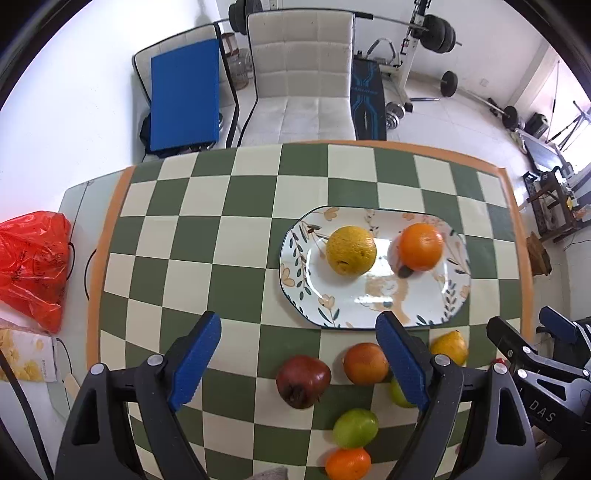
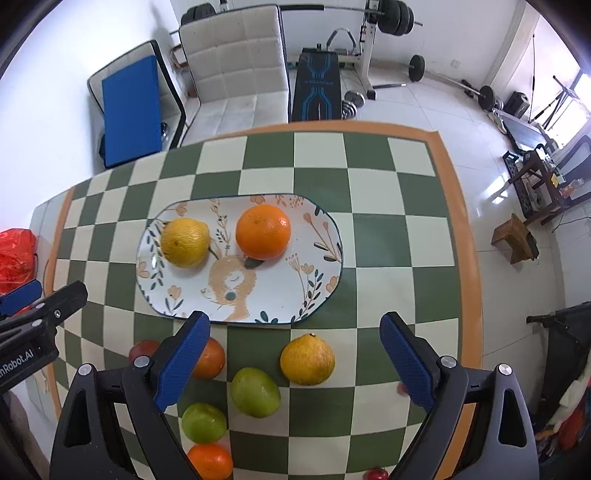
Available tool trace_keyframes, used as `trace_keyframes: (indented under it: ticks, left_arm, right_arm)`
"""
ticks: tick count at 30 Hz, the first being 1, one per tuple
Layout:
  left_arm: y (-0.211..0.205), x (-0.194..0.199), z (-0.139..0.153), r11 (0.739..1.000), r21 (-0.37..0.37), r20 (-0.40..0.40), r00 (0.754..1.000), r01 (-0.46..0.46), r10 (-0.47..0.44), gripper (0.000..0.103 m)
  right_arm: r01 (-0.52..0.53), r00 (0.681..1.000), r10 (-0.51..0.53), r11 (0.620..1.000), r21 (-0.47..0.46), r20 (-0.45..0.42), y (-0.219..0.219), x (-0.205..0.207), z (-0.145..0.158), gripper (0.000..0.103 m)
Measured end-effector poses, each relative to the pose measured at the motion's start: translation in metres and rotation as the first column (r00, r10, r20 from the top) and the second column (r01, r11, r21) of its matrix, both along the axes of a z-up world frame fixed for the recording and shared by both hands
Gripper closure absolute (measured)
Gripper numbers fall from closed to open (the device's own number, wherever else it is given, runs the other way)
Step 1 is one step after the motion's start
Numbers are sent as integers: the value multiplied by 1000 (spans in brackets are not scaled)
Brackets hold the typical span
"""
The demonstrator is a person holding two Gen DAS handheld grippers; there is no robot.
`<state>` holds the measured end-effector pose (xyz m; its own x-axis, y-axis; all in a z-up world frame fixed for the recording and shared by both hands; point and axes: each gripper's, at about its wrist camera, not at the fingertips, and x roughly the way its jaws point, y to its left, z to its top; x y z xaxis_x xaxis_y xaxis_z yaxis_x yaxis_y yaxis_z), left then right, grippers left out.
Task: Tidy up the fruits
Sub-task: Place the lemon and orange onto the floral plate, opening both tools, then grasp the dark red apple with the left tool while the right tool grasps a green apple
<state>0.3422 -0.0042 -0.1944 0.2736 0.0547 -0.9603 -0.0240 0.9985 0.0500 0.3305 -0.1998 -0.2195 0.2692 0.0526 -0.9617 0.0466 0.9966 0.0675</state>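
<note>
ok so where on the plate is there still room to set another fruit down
The near half of the plate is bare, in front of the yellow fruit and the orange, and so is its right end. The far half is taken. The cloth just in front of the plate is crowded with loose fruit.

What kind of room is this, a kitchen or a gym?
Probably a room in a home, used for both dining and workouts: a table with a plate of fruit, a chair behind it, and a weight bench with barbells on the tiled floor.
</note>
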Motion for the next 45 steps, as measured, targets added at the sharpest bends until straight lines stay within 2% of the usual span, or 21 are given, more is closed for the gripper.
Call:
trace_keyframes:
  ticks: [14, 20, 26, 28, 32, 35, 38, 42, 45]
  left_arm:
    - [-5, -67, 82, 999, -13, 144, 989, 40, -38, 17]
    - [-7, -85, 101, 999, -15, 179, 983, 53, -49, 17]
    - [-3, -90, 99, 1000, -10, 174, 984, 28, -26, 17]
    - [1, -86, 90, 1000, 0, 157, 988, 13, -13, 0]
    - [11, -83, 63, 999, 49, 120, 993, -23, 17, 0]
    - [21, -78, 26, 995, 86, 39, 998, -47, 44, 0]
    - [24, -73, -11, 992, 119, -43, 998, -44, 50, 0]
    - [20, -56, -62, 990, 142, -165, 986, 16, 8, 0]
    - [13, -41, -95, 987, 140, -234, 971, 80, -45, 0]
  right_arm:
    - [15, 989, -17, 1000, 17, 148, -5, -76, 97, 8]
    - [25, 981, -31, 999, 34, 190, -6, -101, 123, 8]
    - [35, 978, -50, 996, 77, 202, -11, -113, 129, 7]
    - [16, 980, -33, 996, 88, 195, -10, -114, 118, 3]
    - [21, 996, -34, 988, 151, 83, -10, -107, 66, 3]
    - [47, 999, -41, 976, 213, -32, -10, -97, 10, 3]
    - [54, 993, -28, 971, 231, -112, -4, -85, -42, 7]
    - [45, 981, 1, 972, 232, -192, 6, -72, -89, 21]
    - [26, 976, 25, 973, 231, -216, 9, -68, -108, 23]
